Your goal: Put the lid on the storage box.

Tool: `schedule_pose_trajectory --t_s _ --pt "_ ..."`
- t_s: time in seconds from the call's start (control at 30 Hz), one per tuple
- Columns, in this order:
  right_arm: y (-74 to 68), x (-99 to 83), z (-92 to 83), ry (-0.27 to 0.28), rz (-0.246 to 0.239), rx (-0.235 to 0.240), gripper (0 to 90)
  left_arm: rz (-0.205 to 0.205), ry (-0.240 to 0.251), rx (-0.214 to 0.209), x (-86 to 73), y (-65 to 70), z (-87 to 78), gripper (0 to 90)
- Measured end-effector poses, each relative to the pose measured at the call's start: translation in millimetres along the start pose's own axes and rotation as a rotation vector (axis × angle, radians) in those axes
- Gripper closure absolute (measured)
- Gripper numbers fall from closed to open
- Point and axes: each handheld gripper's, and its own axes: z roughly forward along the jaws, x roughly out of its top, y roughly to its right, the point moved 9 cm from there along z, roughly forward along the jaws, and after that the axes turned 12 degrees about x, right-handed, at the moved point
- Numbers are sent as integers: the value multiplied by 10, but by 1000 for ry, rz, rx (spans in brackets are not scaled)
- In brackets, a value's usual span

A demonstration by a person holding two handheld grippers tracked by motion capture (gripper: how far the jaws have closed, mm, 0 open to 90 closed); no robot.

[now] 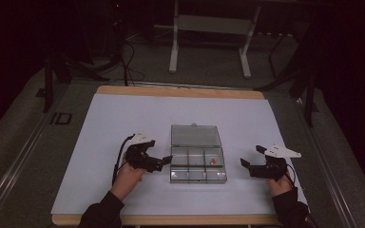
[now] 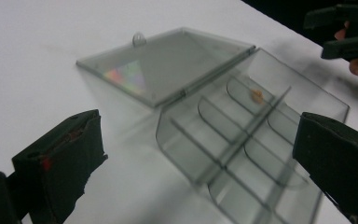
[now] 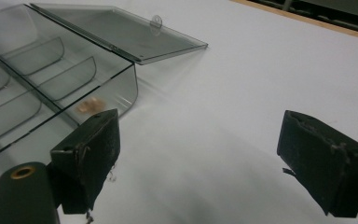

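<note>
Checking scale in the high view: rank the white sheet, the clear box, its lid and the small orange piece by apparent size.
1. White sheet.
2. Clear box, its tray part.
3. Lid, slightly smaller than the tray; it lies farther from the camera, so this is unsure.
4. Orange piece, a speck.

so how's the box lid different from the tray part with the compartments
The lid lies flat, open, on the far side; the tray sits nearer the person. The lid is one plain panel with a small tab; the tray has divider walls and holds a small orange piece. Both are clear smoky plastic, hinged together.
</note>
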Motion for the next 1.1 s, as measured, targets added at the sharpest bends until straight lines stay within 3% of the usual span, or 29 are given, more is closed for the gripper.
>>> schedule_pose_trajectory --t_s 0.2,0.4,0.53,0.7,0.77,0.9,0.97,1.03,1.1 --pt "17 18 -30 24 8 1 130 -30 13 -30 233 -9 192 24" --pt "-4 58 -30 34 1 -5 125 -27 -14 -5 374 -93 407 24" --pt "-42 41 -1 16 3 25 125 -13 -2 48 459 -140 507 24" --pt "-49 63 10 20 1 30 124 -14 -31 41 521 -144 604 24" --pt "-62 74 10 29 3 34 120 -34 -44 21 530 -144 639 24" --pt "-103 98 28 46 22 87 114 -58 -83 62 477 -205 735 56" --pt "-87 129 45 51 28 57 114 -79 -101 61 433 -227 778 61" --pt "-74 161 71 43 31 39 114 -130 -123 65 398 -251 818 69" --pt "-80 206 94 47 28 55 114 -156 -139 64 365 -267 828 80"
